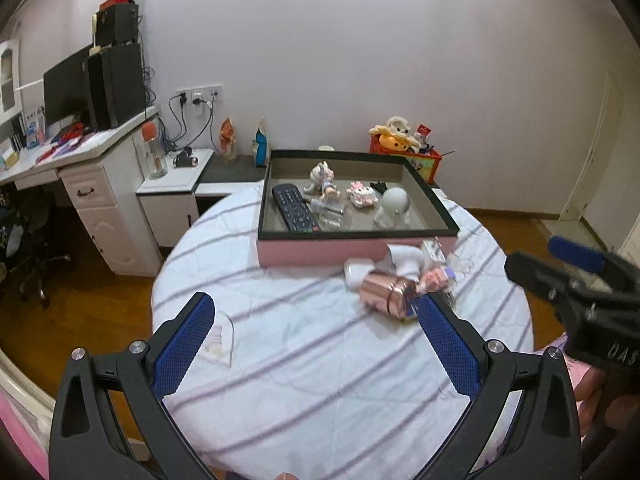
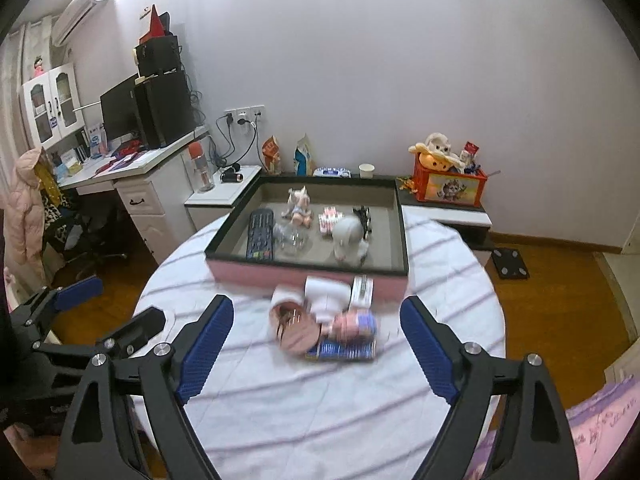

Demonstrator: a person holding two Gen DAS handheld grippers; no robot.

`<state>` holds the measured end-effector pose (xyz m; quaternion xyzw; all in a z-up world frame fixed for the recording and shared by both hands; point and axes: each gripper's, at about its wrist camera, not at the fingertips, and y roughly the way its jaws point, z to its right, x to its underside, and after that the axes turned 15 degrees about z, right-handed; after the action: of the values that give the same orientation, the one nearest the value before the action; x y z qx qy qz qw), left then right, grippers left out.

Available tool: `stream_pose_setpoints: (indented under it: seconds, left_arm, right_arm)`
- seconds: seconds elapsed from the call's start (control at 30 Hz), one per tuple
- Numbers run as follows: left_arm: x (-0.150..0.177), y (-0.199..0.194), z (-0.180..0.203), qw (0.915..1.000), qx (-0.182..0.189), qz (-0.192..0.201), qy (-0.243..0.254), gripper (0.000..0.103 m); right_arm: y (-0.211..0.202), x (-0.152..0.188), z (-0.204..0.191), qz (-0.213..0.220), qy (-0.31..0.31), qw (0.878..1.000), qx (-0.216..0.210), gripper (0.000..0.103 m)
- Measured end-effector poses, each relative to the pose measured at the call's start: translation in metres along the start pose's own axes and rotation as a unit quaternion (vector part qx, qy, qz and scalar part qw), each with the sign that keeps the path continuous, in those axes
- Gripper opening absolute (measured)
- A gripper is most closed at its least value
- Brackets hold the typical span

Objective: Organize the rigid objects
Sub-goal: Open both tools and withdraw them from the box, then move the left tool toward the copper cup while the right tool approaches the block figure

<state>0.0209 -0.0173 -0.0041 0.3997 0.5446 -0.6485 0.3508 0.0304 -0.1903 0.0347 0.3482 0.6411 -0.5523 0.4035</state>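
Observation:
A pink tray [image 1: 320, 254] [image 2: 248, 274] with a black rim stands at the far side of the round table. In it lie a dark remote [image 1: 294, 208] [image 2: 260, 240], a small figurine [image 1: 324, 180], a pink toy [image 1: 362, 196] and a white round figure [image 1: 394, 204] [image 2: 348, 236]. Just in front of the tray is a pile: a rose-gold box [image 1: 384, 292] [image 2: 296, 328], a white piece [image 2: 324, 292], a pink can [image 2: 356, 322] and a blue packet [image 2: 344, 350]. My left gripper [image 1: 316, 304] is open with nothing in it, left of the pile. My right gripper [image 2: 316, 308] is open too, short of the pile.
The striped white tablecloth [image 1: 320, 380] covers the table, and a small card [image 1: 220, 340] lies at its left. A white desk [image 1: 96, 152] with a monitor stands far left. An orange toy box [image 2: 450, 184] sits by the wall, and a black scale [image 2: 510, 264] lies on the wooden floor.

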Motion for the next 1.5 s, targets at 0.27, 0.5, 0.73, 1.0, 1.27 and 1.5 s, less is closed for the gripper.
stream_pose_setpoints:
  seconds: [0.27, 0.5, 0.73, 1.0, 1.27, 1.5]
  left_arm:
    - [0.025, -0.019, 0.007, 0.9999, -0.003, -0.01, -0.004, 0.103]
    - [0.038, -0.026, 0.008, 0.9998, -0.006, -0.019, -0.005, 0.103]
    - [0.042, -0.03, 0.012, 0.9998, -0.001, -0.021, -0.001, 0.103]
    - [0.04, -0.031, 0.015, 0.9998, 0.0, -0.021, 0.003, 0.103]
    - [0.04, -0.028, 0.014, 0.9997, 0.003, -0.026, 0.003, 0.103]
    - [0.042, -0.008, 0.017, 0.9991, 0.01, -0.042, 0.001, 0.103]
  right_arm:
    - [-0.019, 0.03, 0.005, -0.014, 0.016, 1.0, 0.001, 0.088]
    - [-0.033, 0.048, 0.017, -0.022, 0.03, 0.999, 0.01, 0.088]
    - [-0.037, 0.054, 0.022, -0.028, 0.034, 0.999, 0.017, 0.088]
    - [-0.036, 0.053, 0.022, -0.029, 0.031, 0.999, 0.014, 0.088]
    - [-0.032, 0.053, 0.022, -0.035, 0.03, 0.999, 0.017, 0.088]
    - [-0.02, 0.058, 0.03, -0.048, 0.033, 0.998, 0.026, 0.088]
